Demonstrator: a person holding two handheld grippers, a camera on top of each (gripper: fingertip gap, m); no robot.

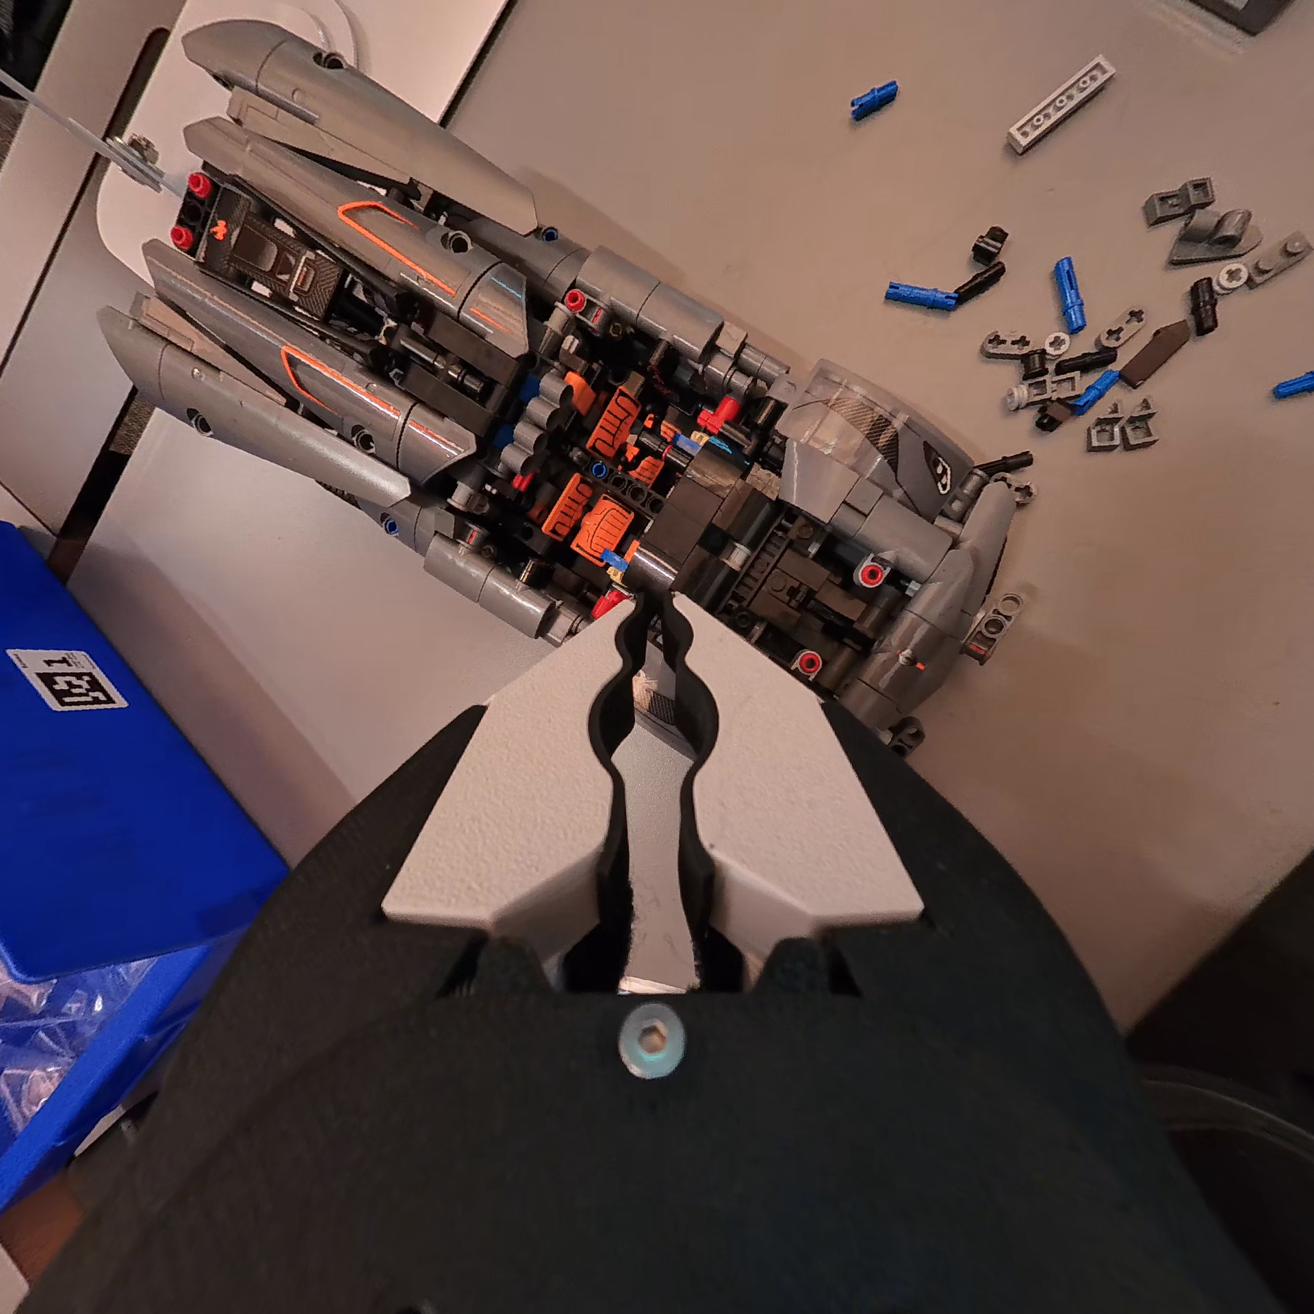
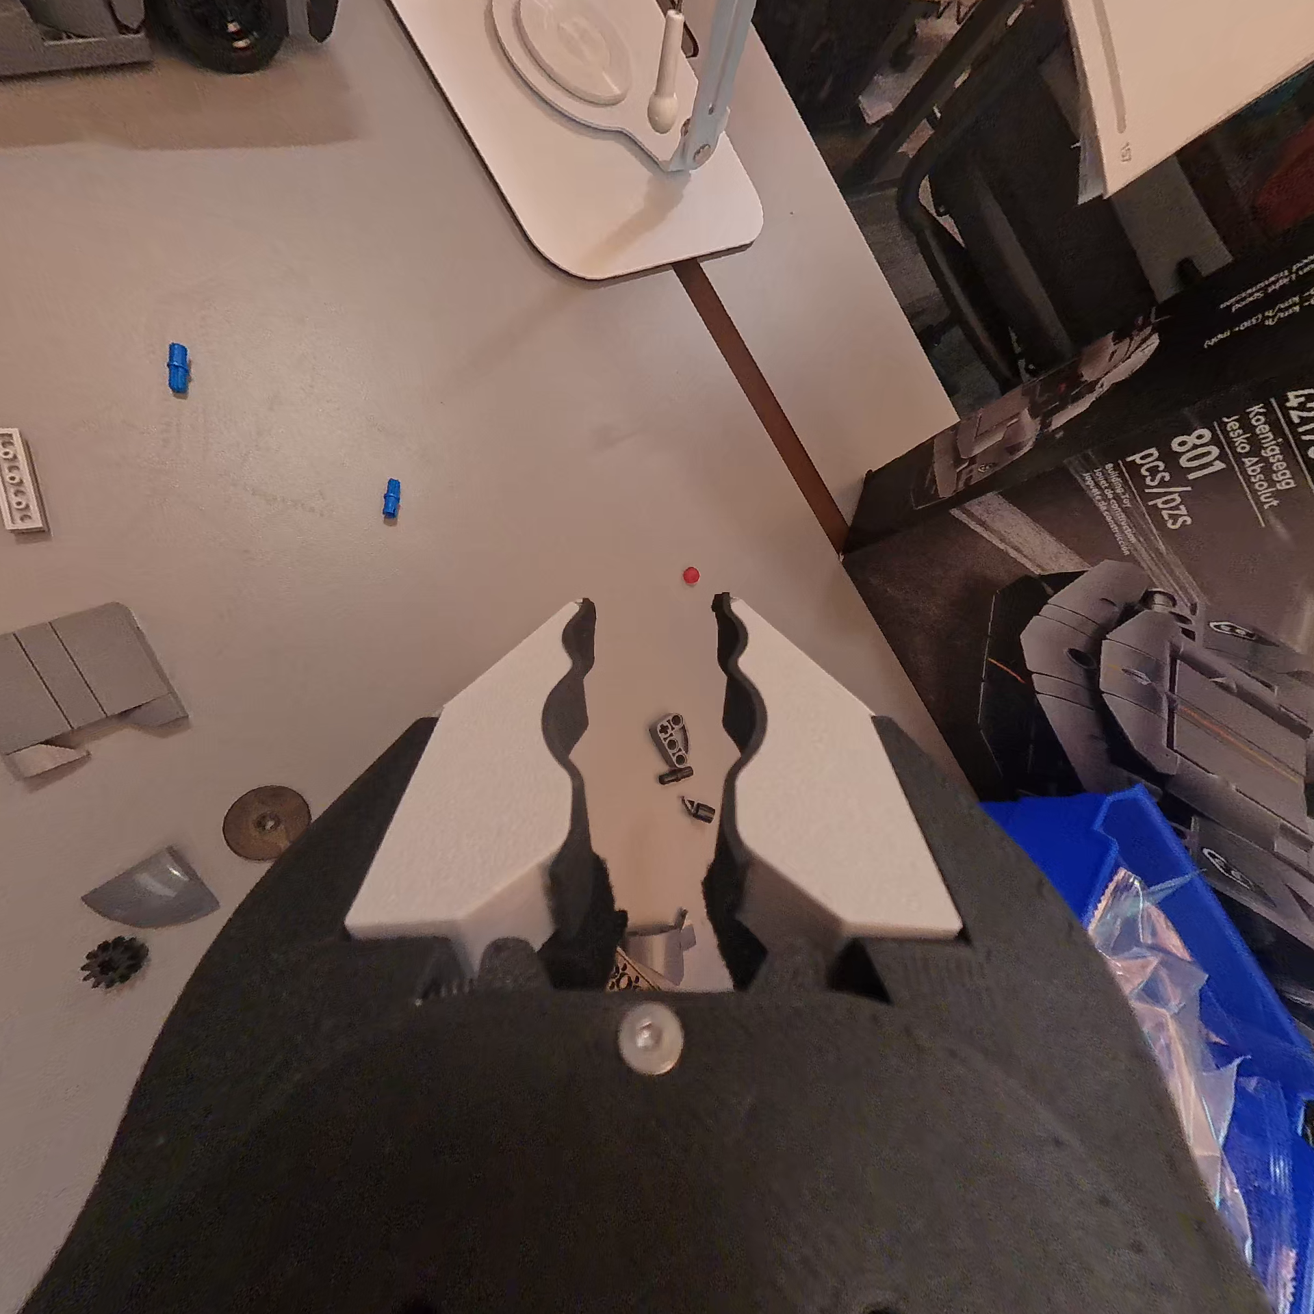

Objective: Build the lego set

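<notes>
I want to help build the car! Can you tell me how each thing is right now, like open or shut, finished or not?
Left gripper: jaws nearly shut, tips at the car's side; grip unclear.
Right gripper: jaws open, empty, above small dark pieces.
Lego car: partly built, insides uncovered.
Blue pins: loose on the table.
Grey panel: loose, not attached.
Blue bin: open, plastic bags inside.

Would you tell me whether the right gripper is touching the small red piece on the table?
Apart. The right wrist view shows bare table between the red piece and the open right gripper.
</notes>
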